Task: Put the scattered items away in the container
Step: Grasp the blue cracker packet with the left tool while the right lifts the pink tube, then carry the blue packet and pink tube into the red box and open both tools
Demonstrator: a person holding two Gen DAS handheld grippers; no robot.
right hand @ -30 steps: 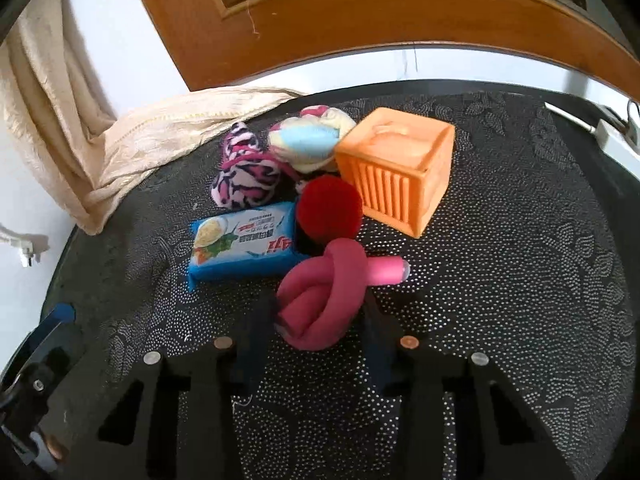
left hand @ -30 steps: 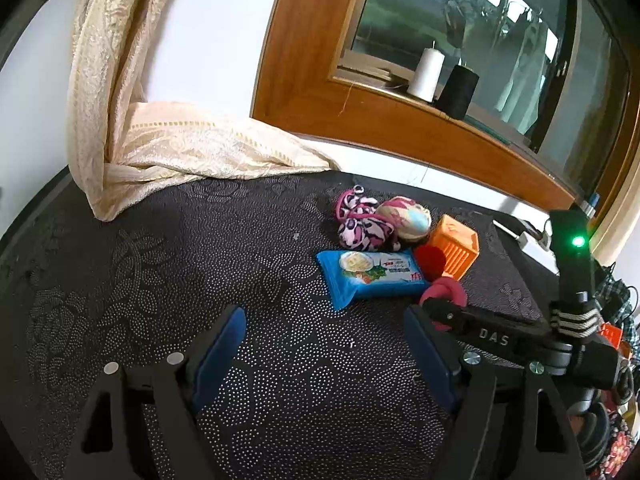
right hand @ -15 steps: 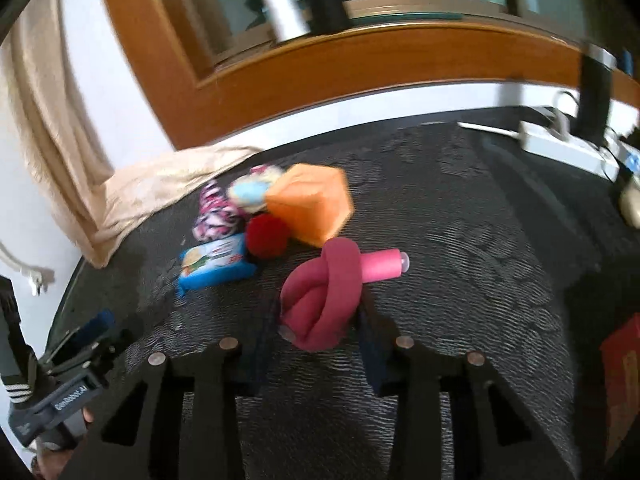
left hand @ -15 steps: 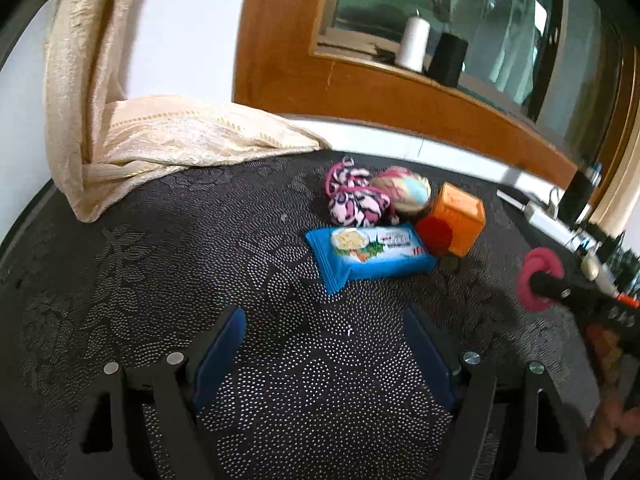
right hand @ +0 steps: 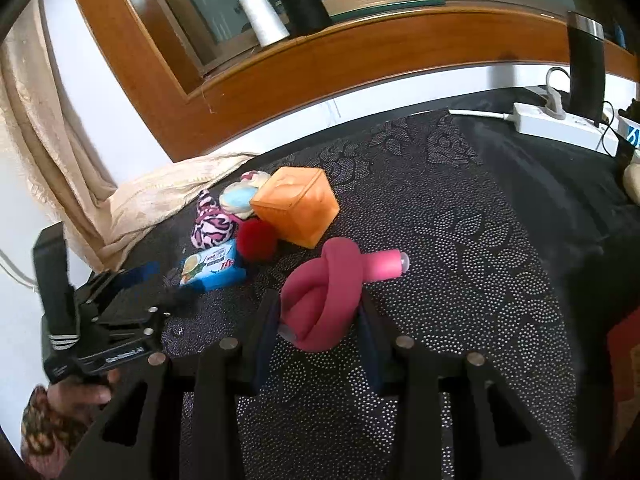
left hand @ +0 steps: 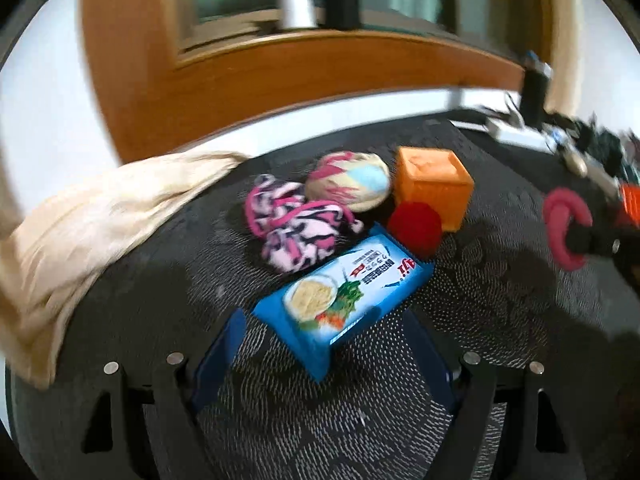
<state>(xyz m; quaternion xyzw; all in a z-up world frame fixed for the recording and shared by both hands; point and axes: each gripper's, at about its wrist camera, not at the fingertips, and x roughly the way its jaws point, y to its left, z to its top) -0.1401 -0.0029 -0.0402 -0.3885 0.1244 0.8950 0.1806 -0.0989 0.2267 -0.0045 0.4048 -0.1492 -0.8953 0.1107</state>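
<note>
Both R fingers point(right hand: 266, 320) on pink knot point(right hand: 324, 300)

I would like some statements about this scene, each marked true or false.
1. The right gripper is shut on the pink knot. True.
2. The left gripper holds the blue packet. False: it is open, and the packet lies on the cloth.
3. The red ball lies beside the orange cube. True.
4. Both spools on the sill are white. False: one spool is white, the other black.
</note>
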